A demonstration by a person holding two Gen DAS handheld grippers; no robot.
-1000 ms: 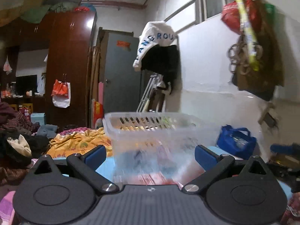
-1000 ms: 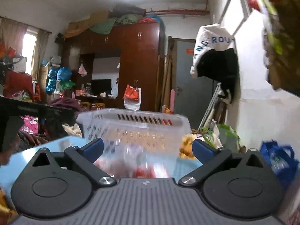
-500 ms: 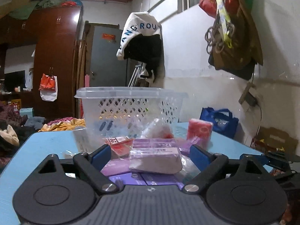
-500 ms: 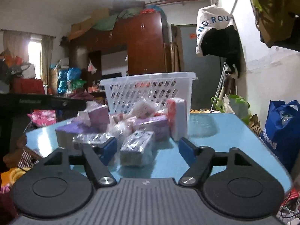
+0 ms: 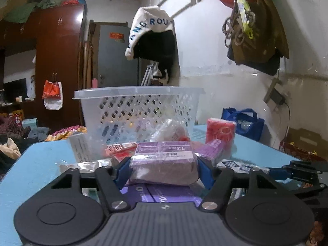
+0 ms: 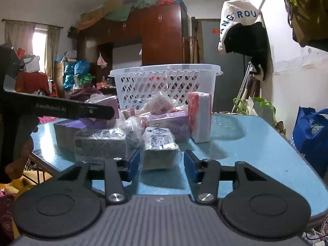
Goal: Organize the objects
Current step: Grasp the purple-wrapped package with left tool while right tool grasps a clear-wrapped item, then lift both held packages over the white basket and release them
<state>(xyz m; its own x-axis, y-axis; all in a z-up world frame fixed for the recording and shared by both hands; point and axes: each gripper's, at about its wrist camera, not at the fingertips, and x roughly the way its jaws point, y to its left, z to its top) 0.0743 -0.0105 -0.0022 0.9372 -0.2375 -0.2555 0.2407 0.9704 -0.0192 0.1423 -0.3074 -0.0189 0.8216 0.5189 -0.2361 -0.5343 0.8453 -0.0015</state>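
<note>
A white lattice basket [image 5: 139,110] [image 6: 166,82] stands at the far side of a blue table [image 5: 37,164] [image 6: 246,147]. A heap of wrapped tissue packs lies in front of it. My left gripper [image 5: 164,171] is shut on a purple tissue pack [image 5: 164,162], both blue pads pressing its sides. My right gripper [image 6: 162,161] straddles a small clear-wrapped pack [image 6: 160,149]; the left pad touches it and a gap shows at the right pad. A red-and-white pack [image 6: 199,116] [image 5: 220,132] stands upright at the heap's right.
A flat purple box [image 5: 164,193] lies under the held pack. A grey wrapped pack [image 6: 100,143] lies left of my right gripper. The left gripper's body [image 6: 57,107] crosses the right wrist view. A blue bag [image 6: 311,133] stands beside the table.
Both grippers came down from basket height to the heap. The left jaws closed onto the purple pack. The right jaws narrowed around the small clear-wrapped pack.
</note>
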